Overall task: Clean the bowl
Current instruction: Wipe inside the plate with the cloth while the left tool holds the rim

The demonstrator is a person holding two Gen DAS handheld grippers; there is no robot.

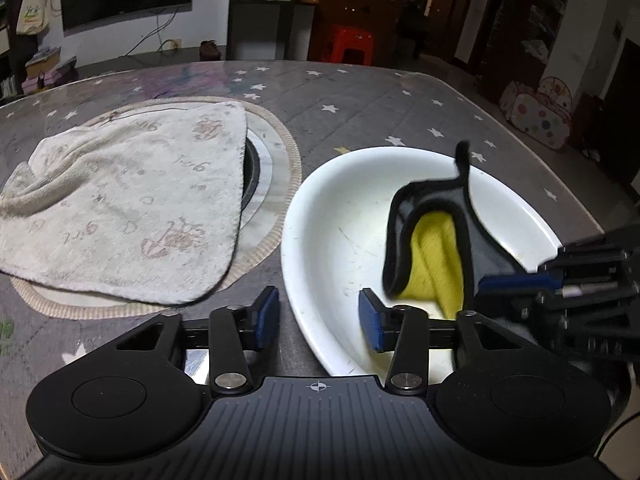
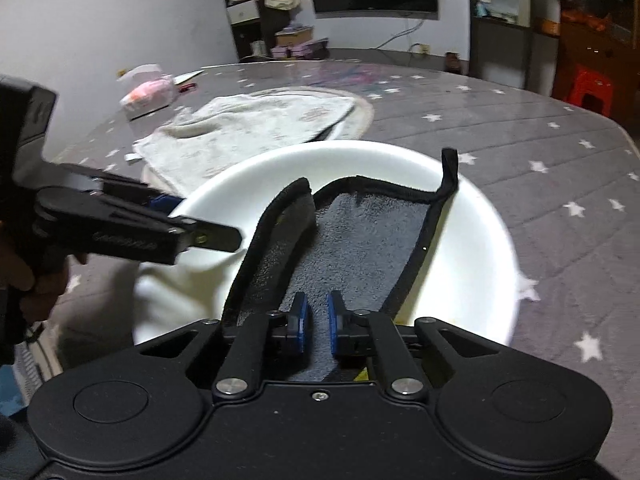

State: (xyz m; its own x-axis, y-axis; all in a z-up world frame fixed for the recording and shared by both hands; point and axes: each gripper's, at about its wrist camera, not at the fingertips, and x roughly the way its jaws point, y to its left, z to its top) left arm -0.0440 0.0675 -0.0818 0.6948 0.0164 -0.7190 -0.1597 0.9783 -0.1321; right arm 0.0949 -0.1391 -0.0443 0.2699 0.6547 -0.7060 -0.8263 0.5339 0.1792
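A white bowl (image 1: 344,216) sits on the star-patterned table; it also shows in the right wrist view (image 2: 472,248). A grey and yellow cloth with black trim (image 1: 436,248) hangs inside the bowl. My right gripper (image 2: 318,324) is shut on this cloth (image 2: 360,240), which spreads into the bowl ahead of it. My left gripper (image 1: 320,316) is open and straddles the bowl's near left rim, one finger outside, one inside. It shows at the left of the right wrist view (image 2: 168,216).
A worn white towel (image 1: 120,208) lies on a round mat with a dark hole (image 1: 276,176) left of the bowl. A tissue pack (image 2: 148,94) sits at the table's far left. A red stool (image 1: 348,44) stands beyond the table.
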